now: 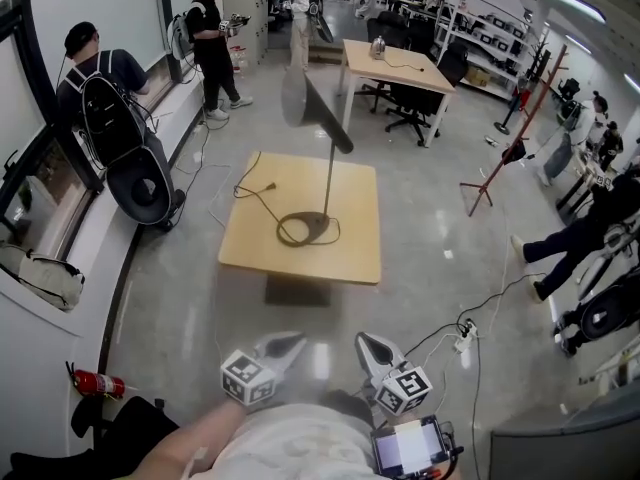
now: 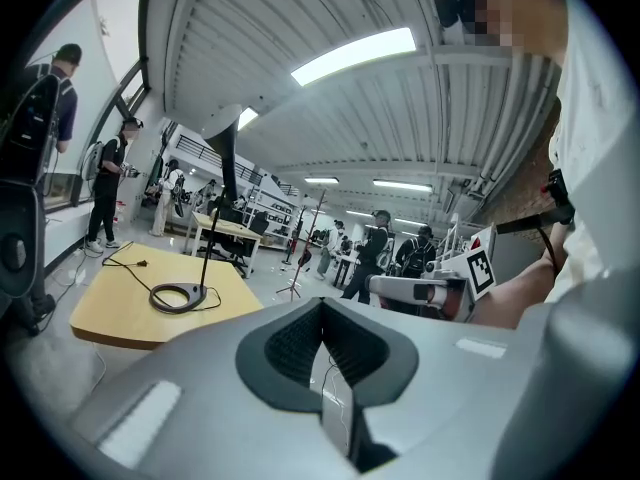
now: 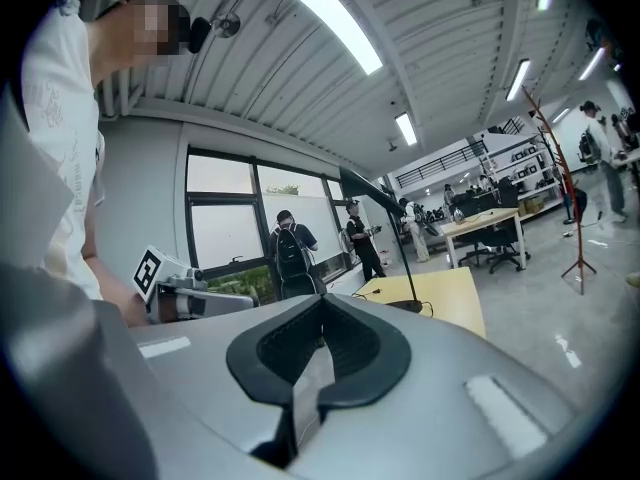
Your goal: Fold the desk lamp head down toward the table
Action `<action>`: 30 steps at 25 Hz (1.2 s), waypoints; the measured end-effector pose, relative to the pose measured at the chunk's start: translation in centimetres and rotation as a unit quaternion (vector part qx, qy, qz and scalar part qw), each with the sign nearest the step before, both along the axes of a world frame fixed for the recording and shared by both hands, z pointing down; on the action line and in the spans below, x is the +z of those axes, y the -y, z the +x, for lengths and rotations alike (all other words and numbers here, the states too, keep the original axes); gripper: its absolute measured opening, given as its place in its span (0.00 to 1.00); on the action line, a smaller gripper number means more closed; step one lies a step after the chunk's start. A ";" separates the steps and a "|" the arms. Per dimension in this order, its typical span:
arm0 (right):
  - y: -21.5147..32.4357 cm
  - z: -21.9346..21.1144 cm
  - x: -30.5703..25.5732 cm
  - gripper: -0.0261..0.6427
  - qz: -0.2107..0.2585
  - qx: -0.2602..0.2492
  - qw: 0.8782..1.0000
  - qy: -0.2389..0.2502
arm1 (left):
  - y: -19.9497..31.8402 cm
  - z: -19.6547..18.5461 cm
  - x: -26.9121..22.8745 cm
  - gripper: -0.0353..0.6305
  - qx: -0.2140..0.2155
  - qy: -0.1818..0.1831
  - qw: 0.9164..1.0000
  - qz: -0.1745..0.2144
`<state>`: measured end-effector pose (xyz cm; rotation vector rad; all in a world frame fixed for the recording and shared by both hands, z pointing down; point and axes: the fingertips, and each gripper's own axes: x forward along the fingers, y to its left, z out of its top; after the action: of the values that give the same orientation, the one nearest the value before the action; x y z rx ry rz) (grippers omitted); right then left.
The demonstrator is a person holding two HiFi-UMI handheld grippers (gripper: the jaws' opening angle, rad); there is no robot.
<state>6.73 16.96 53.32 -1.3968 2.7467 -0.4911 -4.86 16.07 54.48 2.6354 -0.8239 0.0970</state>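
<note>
- Lamp [image 1: 330, 168] stands on the table [image 1: 350, 253], middle of the frame, head up
- Left gripper [image 1: 288, 343] and right gripper [image 1: 369, 345], bottom, both pressed together, empty

Glossy grey concrete floor [image 1: 430, 238] throughout. Tall windows [image 1: 95, 13] along the left wall, white sill ledge below. Wooden desk [image 1: 395, 66] with black office chairs [image 1: 412, 103] at the far side, metal shelving [image 1: 490, 33] behind. Red coat stand [image 1: 529, 113] to the right. Ribbed ceiling [image 2: 250, 58] with long strip lights [image 2: 355, 56].
</note>
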 end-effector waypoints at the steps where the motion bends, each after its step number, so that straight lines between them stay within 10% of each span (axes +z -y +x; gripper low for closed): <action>1: 0.2 -0.1 0.0 0.06 -0.001 -0.003 1.000 0.000 | 0.1 -0.2 0.0 0.06 -0.004 0.000 1.000 -0.001; 30: 12.3 5.8 -1.1 0.06 0.006 -0.072 0.997 0.012 | 11.3 6.7 -1.6 0.06 -0.069 0.013 0.997 0.012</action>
<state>12.54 4.65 52.17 -1.1877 2.8396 -0.4924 1.86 4.78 52.84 2.5948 -1.0200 0.0846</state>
